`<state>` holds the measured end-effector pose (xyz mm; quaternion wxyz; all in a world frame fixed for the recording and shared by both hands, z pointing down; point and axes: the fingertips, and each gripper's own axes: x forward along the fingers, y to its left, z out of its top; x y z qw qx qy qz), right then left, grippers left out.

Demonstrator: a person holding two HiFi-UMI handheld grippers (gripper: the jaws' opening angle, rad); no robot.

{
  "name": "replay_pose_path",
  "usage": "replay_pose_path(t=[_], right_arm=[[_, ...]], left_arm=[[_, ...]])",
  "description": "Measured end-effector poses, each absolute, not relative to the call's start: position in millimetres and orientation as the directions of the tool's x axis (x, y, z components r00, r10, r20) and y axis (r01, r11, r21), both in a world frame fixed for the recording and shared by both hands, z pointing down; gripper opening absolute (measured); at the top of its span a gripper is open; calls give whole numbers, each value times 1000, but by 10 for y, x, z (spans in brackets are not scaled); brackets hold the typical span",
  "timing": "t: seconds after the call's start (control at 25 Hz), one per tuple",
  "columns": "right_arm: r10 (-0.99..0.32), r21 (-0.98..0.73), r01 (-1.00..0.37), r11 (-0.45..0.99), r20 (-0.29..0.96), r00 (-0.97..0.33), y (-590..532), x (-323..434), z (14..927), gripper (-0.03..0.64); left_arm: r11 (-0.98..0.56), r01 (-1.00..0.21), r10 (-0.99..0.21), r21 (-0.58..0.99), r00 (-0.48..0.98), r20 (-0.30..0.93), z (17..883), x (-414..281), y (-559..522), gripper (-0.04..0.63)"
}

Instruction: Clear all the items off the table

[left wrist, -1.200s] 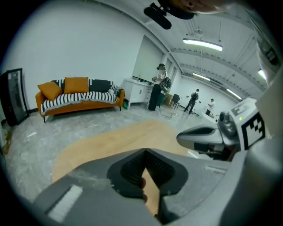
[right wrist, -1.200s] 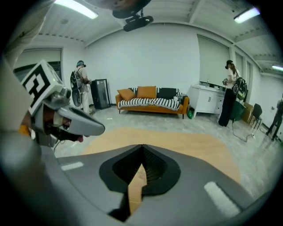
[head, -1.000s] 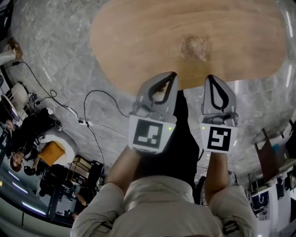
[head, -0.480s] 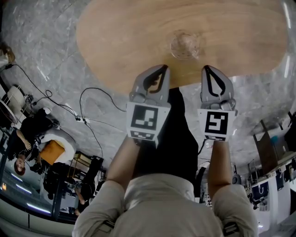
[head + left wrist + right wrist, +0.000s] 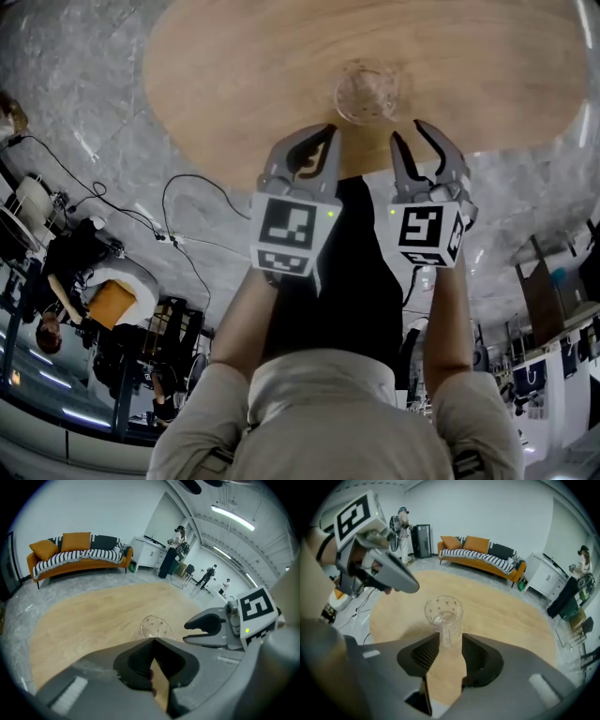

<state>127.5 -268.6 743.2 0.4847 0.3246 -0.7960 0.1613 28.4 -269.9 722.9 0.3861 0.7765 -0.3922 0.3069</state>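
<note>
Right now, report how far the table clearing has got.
Done: only one clear glass shows on the wooden table. In hand: nothing held; the right gripper has just been opening its jaws, empty, the glass just beyond them; the left gripper is shut, empty. Left: grasp the glass and take it off.

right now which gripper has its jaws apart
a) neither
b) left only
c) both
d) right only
d: the right gripper has its jaws apart, having just been opening, and the clear glass shows through the gap, not gripped, while the jaws of the left gripper meet at the tips with nothing between them.
</note>
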Motion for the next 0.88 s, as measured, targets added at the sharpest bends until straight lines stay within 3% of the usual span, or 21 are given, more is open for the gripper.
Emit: replay_pose_path(t=[0.68,0.76,0.88], right_arm=[[-249,91,-484,870,929,-273,-2721,1127,8080,144],[-274,121,-474,872,923,-270,-2744,1112,8076,91],[-338,182,-481,858,904,-261,-2823,1114,7998,69]], left_arm=[[-440,-850,-281,289,436,855,7403,237,-2970,29],[-430,-854,-280,292,434,856,7419,240,-2999,66],[-365,-854,-249,370,473,845,7460,257,-3006,147]])
